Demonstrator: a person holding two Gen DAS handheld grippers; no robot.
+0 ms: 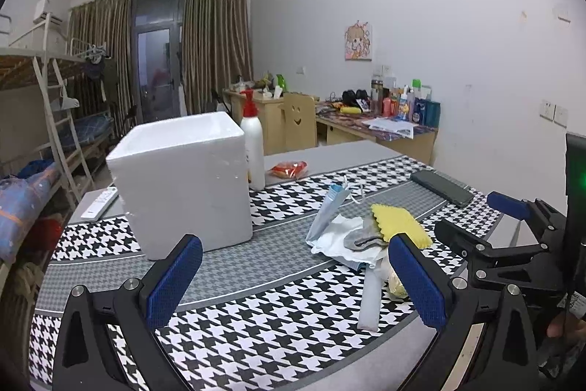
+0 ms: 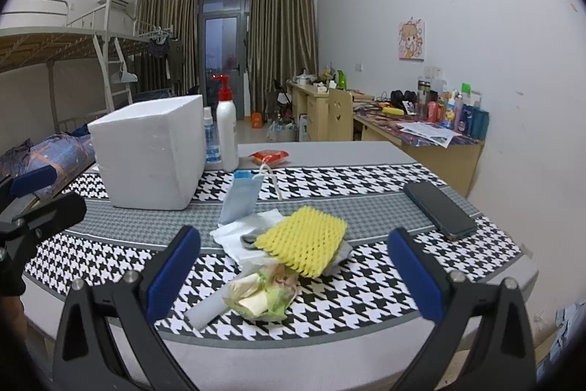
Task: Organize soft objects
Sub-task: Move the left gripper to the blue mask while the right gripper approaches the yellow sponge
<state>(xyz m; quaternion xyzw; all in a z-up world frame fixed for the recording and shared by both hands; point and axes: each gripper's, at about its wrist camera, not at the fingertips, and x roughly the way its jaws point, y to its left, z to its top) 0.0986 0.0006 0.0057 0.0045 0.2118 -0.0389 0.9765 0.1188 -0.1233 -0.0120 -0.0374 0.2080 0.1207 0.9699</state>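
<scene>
A pile of soft things lies on the houndstooth tablecloth [image 2: 366,288]: a yellow foam net [image 2: 304,244] [image 1: 401,226] on top, white tissue [image 2: 238,233] [image 1: 337,237], a grey sock [image 1: 362,239], a blue face mask [image 2: 240,198] [image 1: 327,209], a crumpled plastic bag [image 2: 263,295] and a white foam stick [image 2: 205,312] [image 1: 369,303]. A white foam box [image 1: 183,185] [image 2: 146,149] stands to the left. My left gripper [image 1: 295,281] is open, left of the pile. My right gripper [image 2: 293,281] is open just in front of the pile, holding nothing.
A white pump bottle [image 2: 227,134] [image 1: 253,149] and a small clear bottle [image 2: 210,138] stand behind the box. A red snack packet [image 2: 269,156] lies further back, a black phone [image 2: 439,209] on the right, a white remote [image 1: 99,204] at the left. Bunk beds and desks line the room.
</scene>
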